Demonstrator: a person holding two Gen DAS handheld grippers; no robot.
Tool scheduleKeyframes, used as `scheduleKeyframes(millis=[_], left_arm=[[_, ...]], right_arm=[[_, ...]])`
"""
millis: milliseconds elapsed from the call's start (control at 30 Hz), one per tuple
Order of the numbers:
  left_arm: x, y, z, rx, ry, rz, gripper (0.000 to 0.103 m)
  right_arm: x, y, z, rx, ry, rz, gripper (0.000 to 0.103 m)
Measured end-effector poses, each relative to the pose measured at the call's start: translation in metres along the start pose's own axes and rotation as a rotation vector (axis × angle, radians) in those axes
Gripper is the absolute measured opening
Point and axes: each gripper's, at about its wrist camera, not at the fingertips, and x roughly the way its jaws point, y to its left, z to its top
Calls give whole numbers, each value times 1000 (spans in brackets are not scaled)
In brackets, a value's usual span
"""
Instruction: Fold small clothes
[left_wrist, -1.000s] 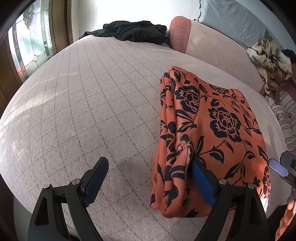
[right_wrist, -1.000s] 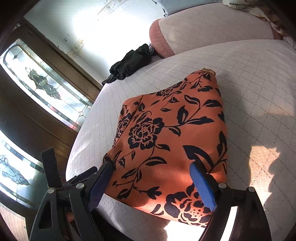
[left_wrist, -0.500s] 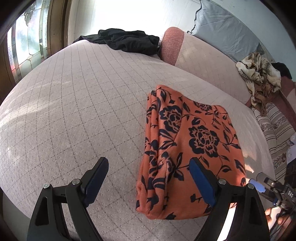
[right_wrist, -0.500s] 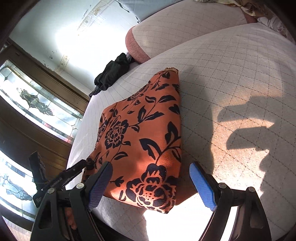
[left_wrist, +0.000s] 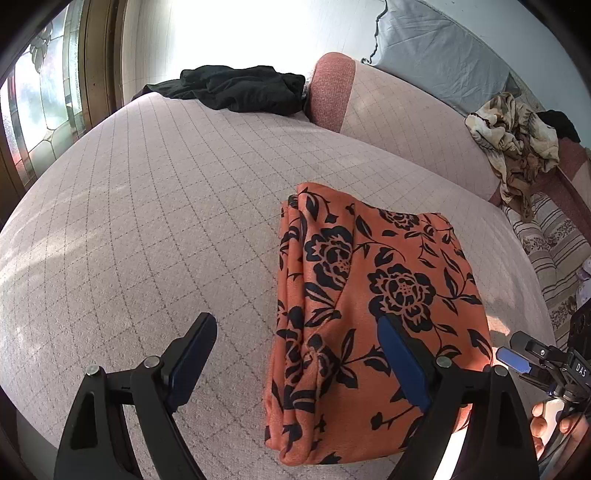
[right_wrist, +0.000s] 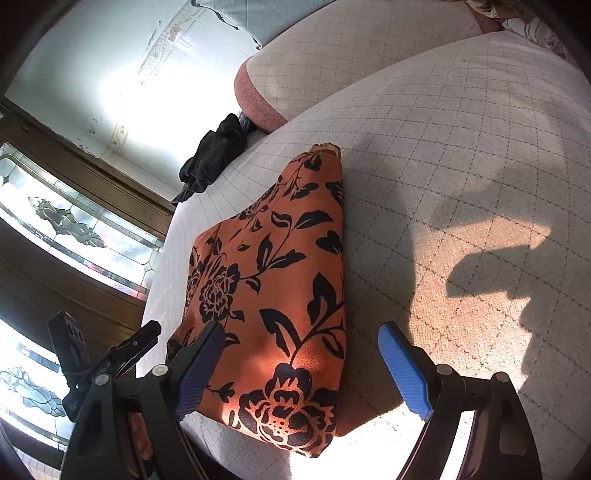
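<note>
Orange floral garment (left_wrist: 373, 306) lies folded; right claw (left_wrist: 517, 360) reads "DAS".

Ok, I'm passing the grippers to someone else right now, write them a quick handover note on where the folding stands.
Left gripper: open, empty, hovering over the near left edge of the orange floral garment.
Right gripper: open, empty, over the garment's near right corner.
The orange floral garment lies folded into a compact stack on the quilted bed cover, untouched by either gripper.
Done: this piece looks folded.
Left: a black garment lies crumpled at the far end of the bed, and a beige patterned cloth is heaped at the far right; both look unfolded, probably next.
</note>
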Motion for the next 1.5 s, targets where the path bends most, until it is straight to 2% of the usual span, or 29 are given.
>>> scheduleKeyframes(millis=[300,733,833,933,1133,1300,1500], left_arm=[[-2,8,4,-16,-10,0,90],[7,6,10,-11,1,-20,90],[13,10,13,-30,20,-70,90],[23,20,18,-89,64,-198,90],[39,27,22,-106,133,-313,90],[57,32,18,-150,189,-330,89],[60,27,18,-111,192,-341,89]], right_arm=[[7,-2,-7,12,21,-7,87],[16,-1,4,-3,28,-9,87],[23,-1,9,-5,34,-13,87],[32,0,16,-15,47,-15,87],[49,4,27,-18,74,13,87],[63,9,28,-23,100,26,87],[84,16,28,-7,136,35,87]])
